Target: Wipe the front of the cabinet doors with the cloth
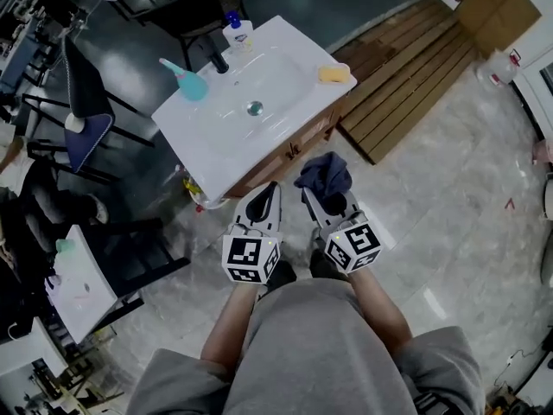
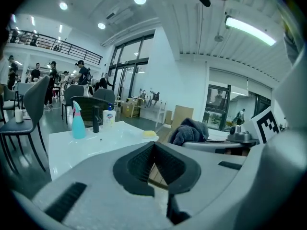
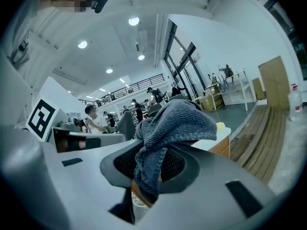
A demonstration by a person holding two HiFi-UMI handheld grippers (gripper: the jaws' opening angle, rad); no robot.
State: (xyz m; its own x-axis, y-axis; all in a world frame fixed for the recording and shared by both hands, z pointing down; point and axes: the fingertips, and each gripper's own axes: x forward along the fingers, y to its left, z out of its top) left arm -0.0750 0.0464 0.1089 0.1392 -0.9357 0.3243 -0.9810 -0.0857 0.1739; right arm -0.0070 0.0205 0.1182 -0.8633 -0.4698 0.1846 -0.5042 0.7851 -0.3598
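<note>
Terry cloth [image 3: 168,123], dark blue-grey, is bunching above the right gripper [image 1: 321,194], whose fingers [image 3: 186,166] are clamping down on a lower fold while the rest is flopping over their tips. We are judging it light, soft and limp: it will be draping and sliding within the grip rather than holding a shape, so we are reckoning that a fold deep between the pads, with a loose wad left ahead of the tips, is the hold that will be giving a pad to press flat. The left gripper [image 2: 154,150] is sitting closed on nothing, just beside the right one. The cabinet doors [image 1: 298,145] are lying ahead of and below both sets of fingertips, near but apart from them, their wooden front tucked under the overhanging edge of the white sink top [image 1: 216,132]. That lip is looking like the edge to be minding on upward strokes. To the right of the fingers, the wooden decking [image 1: 415,67] is butting against the cabinet's side; behind and beneath them, we are seeing open tiled floor [image 1: 449,232] for stepping back or crouching.
</note>
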